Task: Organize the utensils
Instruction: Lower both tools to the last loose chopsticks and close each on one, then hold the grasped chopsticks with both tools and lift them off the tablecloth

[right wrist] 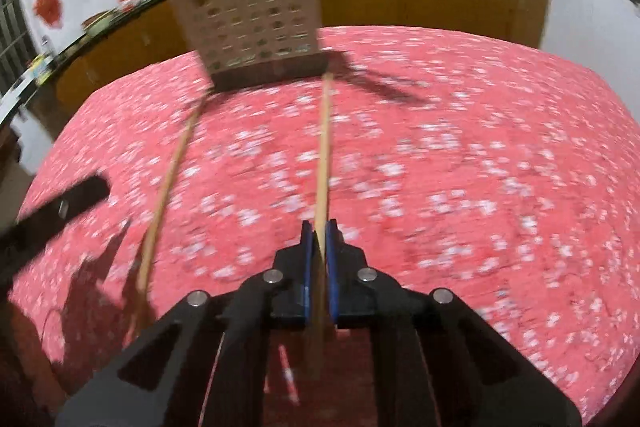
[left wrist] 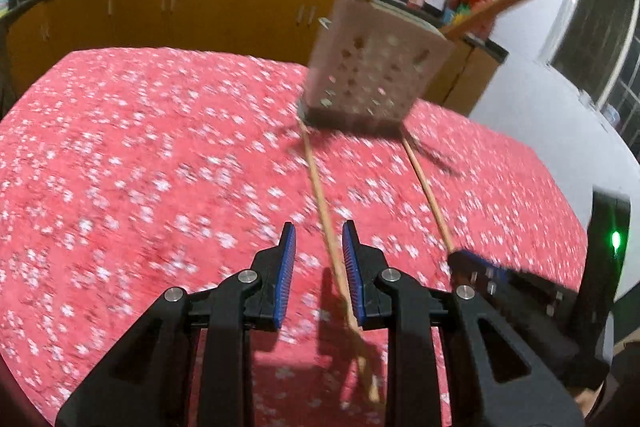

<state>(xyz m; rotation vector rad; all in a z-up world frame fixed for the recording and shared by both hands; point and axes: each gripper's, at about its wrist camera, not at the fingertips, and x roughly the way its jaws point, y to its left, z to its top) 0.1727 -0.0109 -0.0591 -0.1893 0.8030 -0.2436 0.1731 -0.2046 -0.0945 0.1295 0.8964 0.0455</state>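
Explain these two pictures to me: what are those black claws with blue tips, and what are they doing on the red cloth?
No robot here: a person holds a two-finger gripper in each hand, with a camera on each looking along its fingers. One picture is from the left gripper, the other from the right gripper. A red flowered cloth covers the table. On it stands a perforated holder with wooden utensils, and two chopsticks lie in front. The right gripper is shut on one chopstick. The left one is open, with the other chopstick between its fingers.
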